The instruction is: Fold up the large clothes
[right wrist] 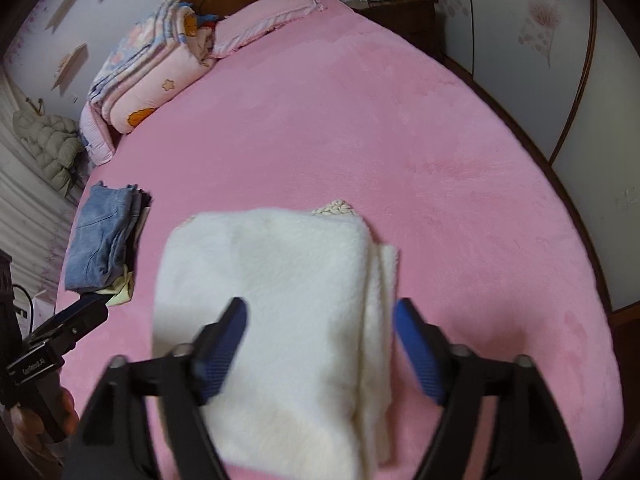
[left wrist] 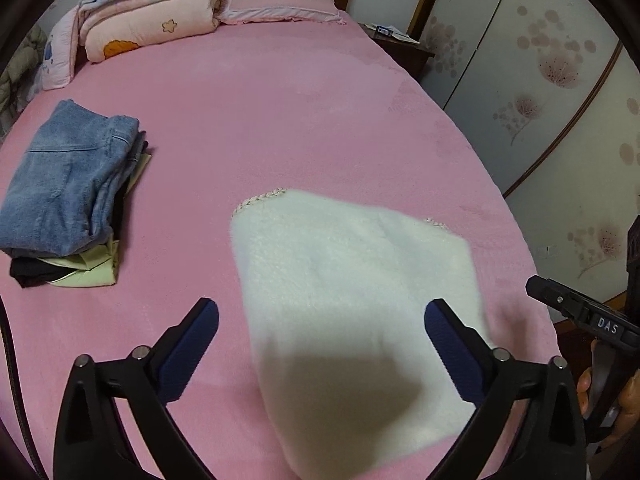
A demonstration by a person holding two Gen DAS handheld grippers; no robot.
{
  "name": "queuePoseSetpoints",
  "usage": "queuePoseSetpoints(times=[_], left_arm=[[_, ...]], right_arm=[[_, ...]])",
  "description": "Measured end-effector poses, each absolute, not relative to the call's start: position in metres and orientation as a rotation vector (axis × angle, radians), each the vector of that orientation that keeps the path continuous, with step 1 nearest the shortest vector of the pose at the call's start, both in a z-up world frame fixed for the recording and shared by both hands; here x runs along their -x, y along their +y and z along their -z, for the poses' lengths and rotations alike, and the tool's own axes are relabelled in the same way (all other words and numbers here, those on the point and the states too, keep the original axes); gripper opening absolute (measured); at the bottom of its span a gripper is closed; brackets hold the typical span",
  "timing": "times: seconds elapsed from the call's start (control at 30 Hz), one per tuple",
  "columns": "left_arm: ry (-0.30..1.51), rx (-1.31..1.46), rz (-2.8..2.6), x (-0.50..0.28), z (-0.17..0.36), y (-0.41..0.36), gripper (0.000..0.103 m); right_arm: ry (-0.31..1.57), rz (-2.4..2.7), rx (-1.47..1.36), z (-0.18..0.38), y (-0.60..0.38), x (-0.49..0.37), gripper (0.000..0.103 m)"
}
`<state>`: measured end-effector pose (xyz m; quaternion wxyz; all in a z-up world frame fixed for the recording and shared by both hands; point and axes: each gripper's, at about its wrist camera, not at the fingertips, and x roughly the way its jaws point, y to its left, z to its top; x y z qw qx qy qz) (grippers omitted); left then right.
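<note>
- Lying folded into a thick rectangular bundle on the pink bed (left wrist: 304, 120), the white fleecy garment (left wrist: 352, 280) is sitting near the bed's near edge, its layered edges showing along its right side in the right wrist view.
- Hovering over it, the left gripper (left wrist: 322, 344) is standing wide open and holding nothing, with the garment passing between its blue pads (left wrist: 192, 352).
- Hanging likewise, the right gripper (right wrist: 320, 344) is spread open and empty, straddling the bundle's near end; whether either tool is touching the cloth is not clear.
- Judging by the compact shape, the folding of this piece is looking finished or nearly so.
- Moving it next is probably calling for both grippers to pinch opposite sides of all the layers together, so the fold is not slipping apart on the way.
- Waiting well apart to the left is the stack of folded clothes (left wrist: 68, 200), blue jeans on top of dark and pale green pieces.
- Showing no basket or box, the bed is acting as the only holding surface.
</note>
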<state>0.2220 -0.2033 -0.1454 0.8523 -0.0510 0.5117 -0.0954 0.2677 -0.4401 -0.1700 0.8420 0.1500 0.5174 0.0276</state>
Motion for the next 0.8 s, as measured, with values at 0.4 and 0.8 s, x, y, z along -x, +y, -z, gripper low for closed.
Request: queuePoseSetpoints(times=[0.4, 0.8], left_arm=[[1.075, 0.141, 0.202, -0.165, 0.102, -0.229, 0.102], [1.075, 0.116, 0.203, -0.135, 0.105, -0.256, 0.102]], right_arm=[[1.027, -0.129, -0.19, 0.099, -0.429, -0.221, 0.1], [1.037, -0.192, -0.162, 0.098, -0.431, -0.205, 0.103]])
